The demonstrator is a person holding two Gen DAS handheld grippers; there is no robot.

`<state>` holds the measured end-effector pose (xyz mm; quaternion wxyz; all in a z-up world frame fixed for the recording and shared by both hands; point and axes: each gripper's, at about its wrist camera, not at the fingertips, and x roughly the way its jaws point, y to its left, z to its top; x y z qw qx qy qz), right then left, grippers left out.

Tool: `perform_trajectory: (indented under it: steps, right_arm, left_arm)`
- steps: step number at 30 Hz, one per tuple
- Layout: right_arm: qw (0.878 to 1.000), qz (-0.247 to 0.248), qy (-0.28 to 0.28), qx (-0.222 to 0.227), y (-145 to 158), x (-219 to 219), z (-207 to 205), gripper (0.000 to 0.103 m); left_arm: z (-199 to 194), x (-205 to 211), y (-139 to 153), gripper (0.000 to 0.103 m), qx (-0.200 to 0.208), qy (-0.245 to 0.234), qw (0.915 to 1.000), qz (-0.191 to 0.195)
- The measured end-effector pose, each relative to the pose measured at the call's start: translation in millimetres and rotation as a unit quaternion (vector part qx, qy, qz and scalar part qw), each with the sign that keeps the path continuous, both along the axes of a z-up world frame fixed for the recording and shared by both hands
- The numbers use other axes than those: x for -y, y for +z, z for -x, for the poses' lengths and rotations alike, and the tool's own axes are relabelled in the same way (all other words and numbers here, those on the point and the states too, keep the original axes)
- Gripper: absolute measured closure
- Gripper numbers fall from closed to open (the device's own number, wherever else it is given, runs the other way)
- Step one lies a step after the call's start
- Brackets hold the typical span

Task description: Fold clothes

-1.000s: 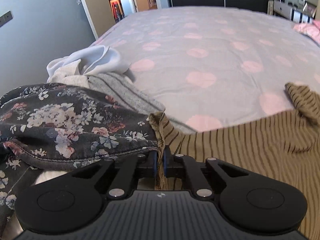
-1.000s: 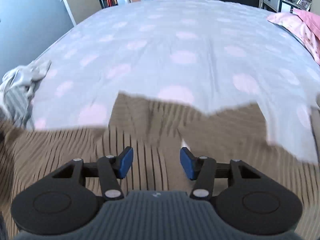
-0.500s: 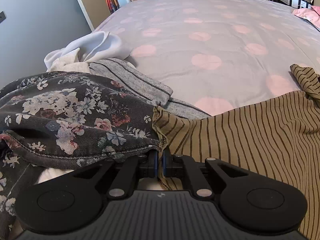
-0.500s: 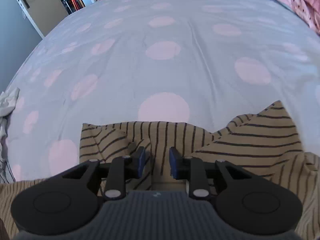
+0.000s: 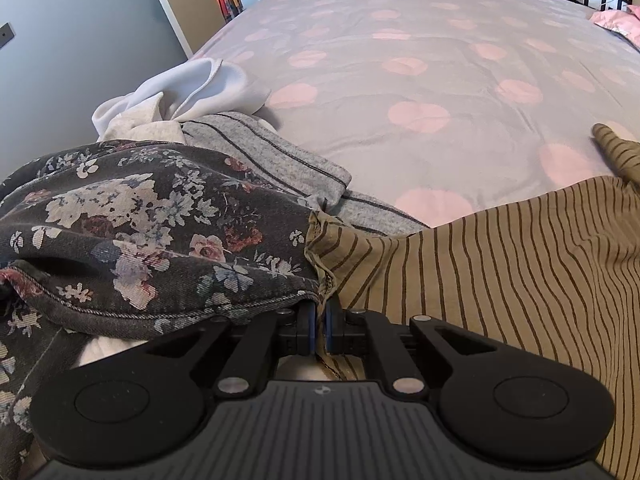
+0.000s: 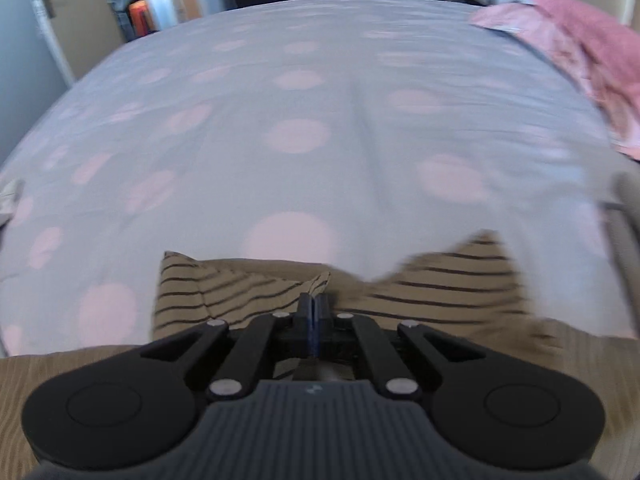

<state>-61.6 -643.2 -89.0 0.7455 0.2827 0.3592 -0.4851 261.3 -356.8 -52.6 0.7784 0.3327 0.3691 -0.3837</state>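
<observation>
A tan garment with thin dark stripes (image 5: 500,272) lies spread on the near side of the bed. My left gripper (image 5: 319,322) is shut on a bunched edge of it, right beside a dark floral garment (image 5: 132,232). In the right wrist view the same striped garment (image 6: 448,280) shows as a folded flap near the bed's front. My right gripper (image 6: 313,310) is shut, its jaws pressed together on a small raised fold of that fabric. This view is blurred by motion.
A grey bedspread with pink dots (image 5: 420,80) covers the bed. At its left edge lie a grey striped garment (image 5: 276,152) and a white garment (image 5: 192,88). A pink cloth (image 6: 580,52) lies at the far right. A door and a wall stand to the left.
My right gripper's jaws went from wide apart to fully together over the striped garment as it shifted across it. The left gripper kept its hold and tilted slightly.
</observation>
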Motion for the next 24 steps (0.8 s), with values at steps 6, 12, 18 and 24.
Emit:
perform_trajectory:
  steps: [6, 12, 18, 24]
  right_arm:
    - [0.999, -0.026, -0.012, -0.018, -16.8, 0.4, 23.1, 0.1]
    - [0.999, 0.025, 0.021, -0.015, 4.4, -10.5, 15.5, 0.083]
    - [0.996, 0.003, 0.088, 0.032, 14.5, -11.5, -17.5, 0.079]
    - [0.991, -0.029, 0.122, 0.05, -9.4, -18.0, -63.2, 0.073]
  left_arm:
    - [-1.8, -1.1, 3.5, 0.1, -0.011, 0.004, 0.9999, -0.006]
    - [-7.0, -4.9, 7.1, 0.1, -0.036, 0.002, 0.9993, 0.008]
    - [-1.5, -4.0, 3.3, 0.1, -0.019, -0.011, 0.9998, -0.002]
    - [-3.4, -3.8, 2.5, 0.1, -0.021, -0.013, 0.9997, -0.001]
